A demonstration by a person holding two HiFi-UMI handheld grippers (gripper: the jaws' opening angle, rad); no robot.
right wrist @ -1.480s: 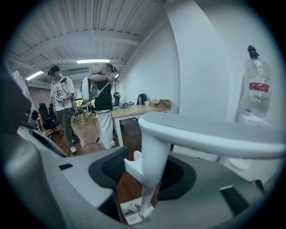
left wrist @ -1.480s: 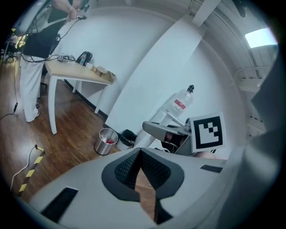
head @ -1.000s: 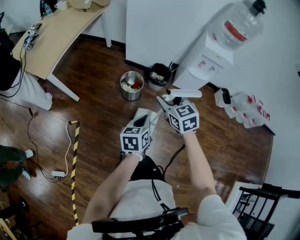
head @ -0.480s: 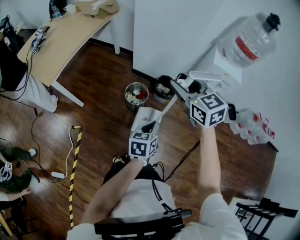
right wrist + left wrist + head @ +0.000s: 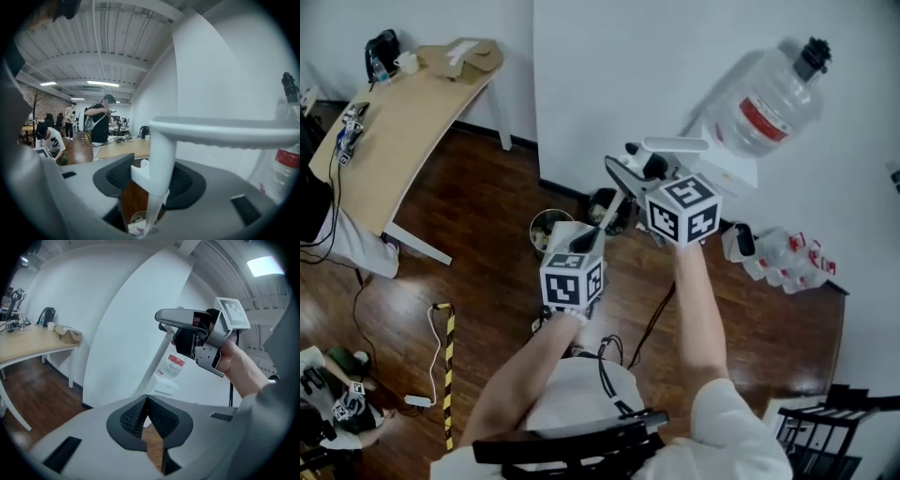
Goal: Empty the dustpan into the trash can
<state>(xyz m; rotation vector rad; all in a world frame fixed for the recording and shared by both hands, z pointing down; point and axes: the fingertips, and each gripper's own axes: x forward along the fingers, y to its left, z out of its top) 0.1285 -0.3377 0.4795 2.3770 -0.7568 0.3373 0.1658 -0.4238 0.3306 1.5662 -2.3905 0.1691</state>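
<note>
Two tongs in play, left tongs point(image 5: 146, 401), right tongs point(image 5: 152, 180), one dustpan point(image 5: 220, 132), one steel trash can point(image 5: 544, 228), one black bin point(image 5: 602, 202), one big water bottle point(image 5: 759, 94), one bench point(image 5: 389, 131), one yellow-and-black strip point(image 5: 447, 366).

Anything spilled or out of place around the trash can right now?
Nothing stands out. No litter shows around the trash can, and the dustpan hangs by its handle from the right gripper.

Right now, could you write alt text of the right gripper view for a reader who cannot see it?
The right gripper's tongs are closed on a white dustpan handle, whose top bar runs across the picture. Below, between them, a round trash can shows. People are by a desk at left; a water bottle is at right.
</note>
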